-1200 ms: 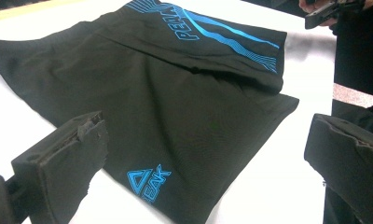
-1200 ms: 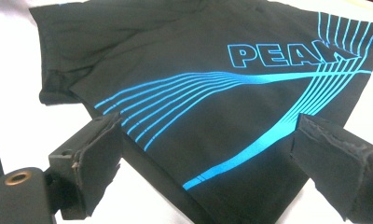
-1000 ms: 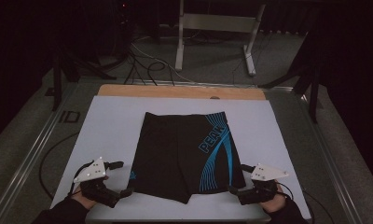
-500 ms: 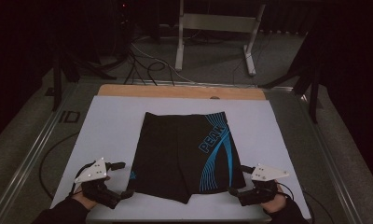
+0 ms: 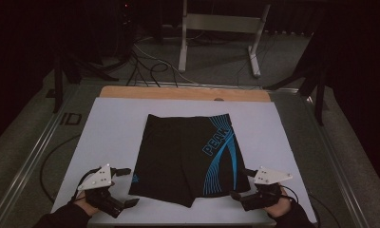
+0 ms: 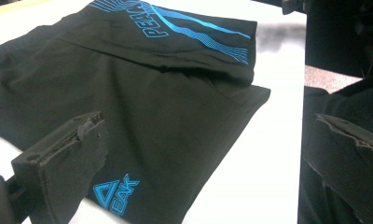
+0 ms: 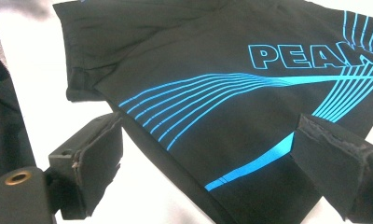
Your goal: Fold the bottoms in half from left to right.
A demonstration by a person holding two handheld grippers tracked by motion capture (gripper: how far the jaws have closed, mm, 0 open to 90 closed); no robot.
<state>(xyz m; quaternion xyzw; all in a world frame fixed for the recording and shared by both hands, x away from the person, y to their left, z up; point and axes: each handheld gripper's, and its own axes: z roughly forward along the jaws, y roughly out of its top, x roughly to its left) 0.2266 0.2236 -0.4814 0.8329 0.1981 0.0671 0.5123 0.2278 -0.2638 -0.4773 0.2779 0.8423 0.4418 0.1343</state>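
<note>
Hardly anything has moved: both the left gripper and right gripper hover open beside the flat shorts, nothing grasped, folding not yet begun.

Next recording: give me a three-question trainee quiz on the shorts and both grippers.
1. True or false: the left gripper is clamped on the shorts.
2. What word is printed in blue outline letters on the shorts?
3. The right gripper sits: A) by the leg hems at the near edge, B) at the far wooden edge of the table, C) on top of the lettering.

Key:
1. False; its jaws stand open beside the fabric.
2. PEAK.
3. A.
</note>
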